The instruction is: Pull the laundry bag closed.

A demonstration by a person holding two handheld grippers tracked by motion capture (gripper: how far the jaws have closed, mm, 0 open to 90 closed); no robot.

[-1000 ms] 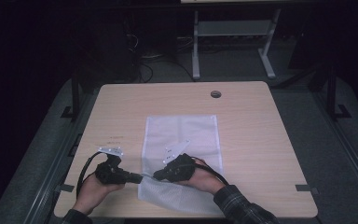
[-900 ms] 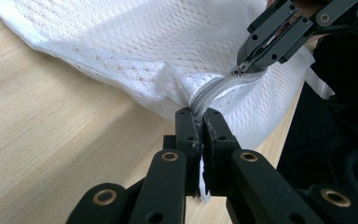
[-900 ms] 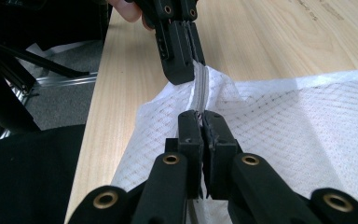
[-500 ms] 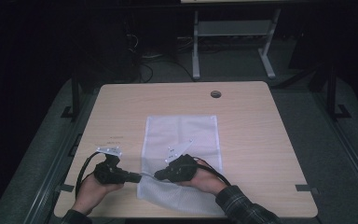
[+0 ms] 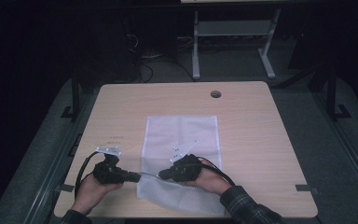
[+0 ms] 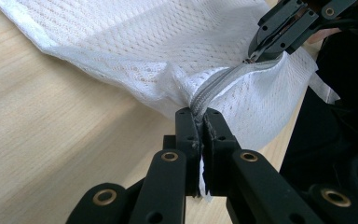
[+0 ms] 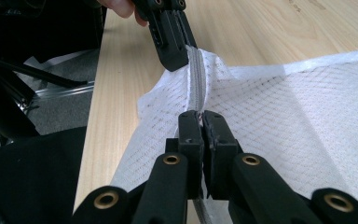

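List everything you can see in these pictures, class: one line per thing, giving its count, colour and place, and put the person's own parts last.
mesh bag: one, white, flat on the middle of the table, its near corner lifted between the two grippers.
zipper: one, pale grey, along the bag's lifted near edge, stretched between the grippers.
table: one, light wood, centre of the high view.
cable hole: one, dark, near the table's far edge.
metal stand: one, grey, on the floor beyond the table.
left gripper: one, black, shut on the zipper's end.
right gripper: one, black, shut on the zipper farther along.
hands: two, at the table's near edge, each holding a gripper.
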